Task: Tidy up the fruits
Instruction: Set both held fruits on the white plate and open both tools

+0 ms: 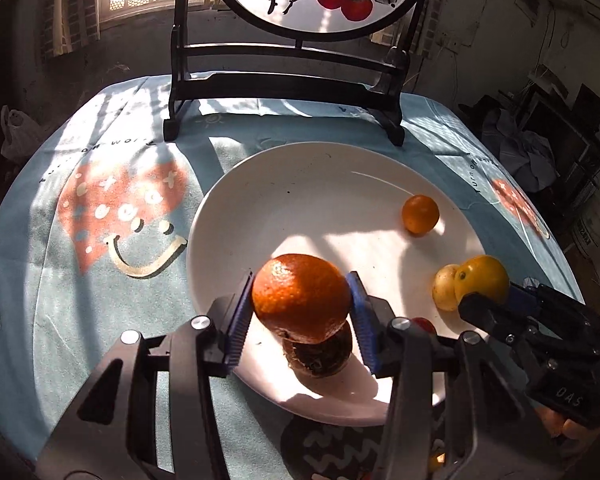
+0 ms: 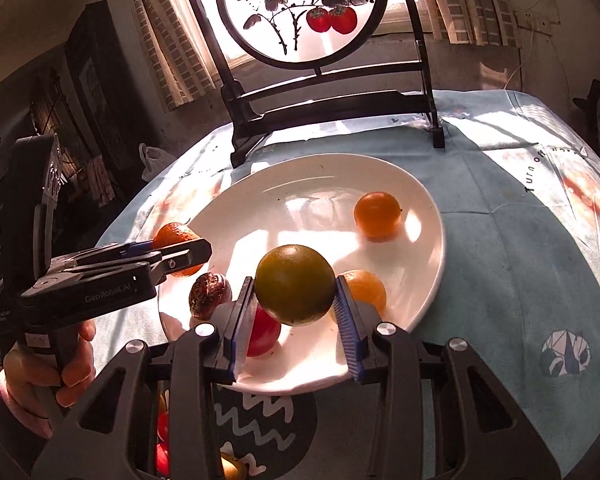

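Observation:
A white plate (image 1: 300, 184) sits on the blue tablecloth. My left gripper (image 1: 300, 300) is shut on a rough orange (image 1: 300, 294) and holds it over the plate's near left part, above a dark brown fruit (image 1: 320, 354). My right gripper (image 2: 296, 292) is shut on a yellow-green citrus (image 2: 294, 284) over the plate's near edge. On the plate (image 2: 320, 180) lie a small orange fruit (image 2: 377, 209), a pale yellow fruit (image 2: 364, 288), a red fruit (image 2: 264, 332) and the dark brown fruit (image 2: 209, 295). The left gripper also shows in the right wrist view (image 2: 180, 248), holding the orange (image 2: 172, 234).
A dark wooden stand with a round painted screen (image 1: 284, 88) stands behind the plate at the table's far side. More red and yellow fruit (image 2: 162, 440) lies low under my right gripper. The tablecloth edge drops off at left and right.

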A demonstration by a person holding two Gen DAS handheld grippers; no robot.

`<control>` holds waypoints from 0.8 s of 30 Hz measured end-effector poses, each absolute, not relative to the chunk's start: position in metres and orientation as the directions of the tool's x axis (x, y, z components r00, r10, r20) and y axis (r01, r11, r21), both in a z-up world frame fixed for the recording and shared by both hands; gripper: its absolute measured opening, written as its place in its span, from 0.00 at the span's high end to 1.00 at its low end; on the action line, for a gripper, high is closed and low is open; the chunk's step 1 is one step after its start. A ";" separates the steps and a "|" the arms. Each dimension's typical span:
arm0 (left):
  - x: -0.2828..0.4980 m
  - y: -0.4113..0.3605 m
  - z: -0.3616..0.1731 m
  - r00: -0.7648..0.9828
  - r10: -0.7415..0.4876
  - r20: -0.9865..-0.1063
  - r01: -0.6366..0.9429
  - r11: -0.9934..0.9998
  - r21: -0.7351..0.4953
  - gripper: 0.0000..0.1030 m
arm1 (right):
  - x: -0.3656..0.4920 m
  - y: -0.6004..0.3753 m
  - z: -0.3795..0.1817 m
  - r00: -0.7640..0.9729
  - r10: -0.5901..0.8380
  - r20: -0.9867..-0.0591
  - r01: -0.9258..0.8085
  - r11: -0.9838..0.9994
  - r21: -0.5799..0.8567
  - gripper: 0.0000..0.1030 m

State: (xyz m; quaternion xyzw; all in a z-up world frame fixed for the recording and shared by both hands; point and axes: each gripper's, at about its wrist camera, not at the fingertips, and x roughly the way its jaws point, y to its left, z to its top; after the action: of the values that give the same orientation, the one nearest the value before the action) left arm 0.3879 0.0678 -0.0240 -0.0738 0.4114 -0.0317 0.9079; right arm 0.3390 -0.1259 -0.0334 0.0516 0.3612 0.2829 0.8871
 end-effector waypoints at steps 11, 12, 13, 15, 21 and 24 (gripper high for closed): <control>0.350 0.071 0.014 0.738 -0.044 -0.674 -0.039 0.994 -0.107 0.06 | 0.321 -0.131 -0.015 0.591 0.570 -0.571 -0.490 0.816 0.307 0.52; 0.340 0.070 0.018 0.747 -0.042 -0.664 -0.037 0.994 -0.105 0.04 | 0.314 -0.132 -0.013 0.586 0.576 -0.570 -0.497 0.811 0.308 0.52; 0.329 0.070 0.019 0.755 -0.040 -0.655 -0.031 0.995 -0.097 0.04 | 0.307 -0.132 -0.012 0.578 0.583 -0.571 -0.505 0.805 0.311 0.52; 0.309 0.069 0.017 0.762 -0.022 -0.647 -0.023 0.998 -0.061 0.04 | 0.293 -0.132 -0.013 0.546 0.603 -0.581 -0.527 0.787 0.321 0.52; 0.269 0.084 -0.002 0.753 0.033 -0.657 -0.071 0.997 -0.032 0.04 | 0.243 -0.130 -0.024 0.470 0.635 -0.613 -0.604 0.738 0.301 0.51; 0.263 0.092 -0.008 0.742 0.055 -0.668 -0.100 0.995 -0.029 0.04 | 0.228 -0.135 -0.032 0.408 0.652 -0.639 -0.618 0.713 0.332 0.51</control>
State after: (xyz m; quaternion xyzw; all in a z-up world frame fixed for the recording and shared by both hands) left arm 0.2626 0.0916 -0.0079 -0.0314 0.3566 0.0414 0.9328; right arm 0.2276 -0.1354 -0.0323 0.0218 0.3906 0.3785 0.8389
